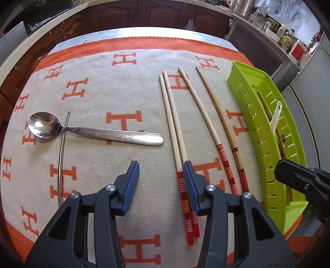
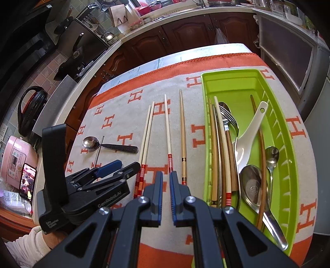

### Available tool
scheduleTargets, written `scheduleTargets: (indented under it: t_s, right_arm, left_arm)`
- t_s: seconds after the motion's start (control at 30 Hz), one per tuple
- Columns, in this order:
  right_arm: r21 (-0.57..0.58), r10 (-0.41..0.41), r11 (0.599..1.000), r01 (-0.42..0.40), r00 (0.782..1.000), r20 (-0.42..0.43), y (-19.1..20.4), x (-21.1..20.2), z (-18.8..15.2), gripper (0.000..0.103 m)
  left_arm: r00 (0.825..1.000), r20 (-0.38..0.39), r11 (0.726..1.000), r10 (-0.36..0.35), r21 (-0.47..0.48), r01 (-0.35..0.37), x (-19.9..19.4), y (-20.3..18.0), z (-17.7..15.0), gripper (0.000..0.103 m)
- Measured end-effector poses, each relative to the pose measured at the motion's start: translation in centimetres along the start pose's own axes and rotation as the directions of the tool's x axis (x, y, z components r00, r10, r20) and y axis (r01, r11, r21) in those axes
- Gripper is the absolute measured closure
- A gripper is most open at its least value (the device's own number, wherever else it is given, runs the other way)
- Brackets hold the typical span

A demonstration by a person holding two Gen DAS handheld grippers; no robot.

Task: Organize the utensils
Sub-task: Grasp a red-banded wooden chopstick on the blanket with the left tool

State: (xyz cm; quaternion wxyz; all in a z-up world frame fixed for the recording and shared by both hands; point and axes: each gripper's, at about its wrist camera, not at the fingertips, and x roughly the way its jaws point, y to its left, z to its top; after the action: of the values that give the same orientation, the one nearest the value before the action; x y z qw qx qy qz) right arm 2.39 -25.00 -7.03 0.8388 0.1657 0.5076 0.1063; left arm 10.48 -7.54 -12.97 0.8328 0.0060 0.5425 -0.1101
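Note:
On the orange-and-grey cloth lie a metal spoon [image 1: 94,133] crossing a thin metal chopstick [image 1: 61,160], a pair of red-ended chopsticks [image 1: 172,127], one more of the same kind [image 1: 203,121] and a brown chopstick [image 1: 221,121]. My left gripper [image 1: 160,167] hangs open just above the cloth, its right finger over the pair's red ends, nothing between the pads. The green tray [image 2: 287,144] holds several utensils, among them a white ceramic spoon [image 2: 248,134]. My right gripper [image 2: 165,175] is shut and empty above the single red-ended chopstick [image 2: 168,132]. The left gripper [image 2: 129,163] shows beside it.
The cloth-covered table ends at the far orange border [image 1: 144,42], with dark wooden cabinets [image 1: 144,14] behind. A pink rice cooker [image 2: 14,160] and a phone [image 2: 27,181] stand off the table's left side. A sleeve [image 2: 26,247] is at lower left.

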Motion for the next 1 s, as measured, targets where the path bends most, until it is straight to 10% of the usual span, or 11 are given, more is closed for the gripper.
scheduleTargets:
  t_s: [0.47,0.6,1.0]
  right_arm:
    - [-0.009,-0.002,1.000,0.002,1.000,-0.008,0.0,0.1,-0.2,0.097]
    - [-0.016,-0.003,1.000,0.003,1.000,-0.014,0.6,0.5,-0.3,0.097]
    - [-0.061,-0.011,0.998,0.009,0.999,-0.036,2.7,2.0,-0.1,0.096]
  left_arm:
    - [0.994,0.039,0.994,0.105,0.040,-0.106,1.0,-1.0,0.4,0.062]
    - [0.995,0.046,0.995,0.085,0.048,-0.087,0.8,-1.0,0.4,0.099]
    - [0.996,0.081,0.999,0.031,-0.032,-0.028,-2.6,1.7,-0.9,0.099]
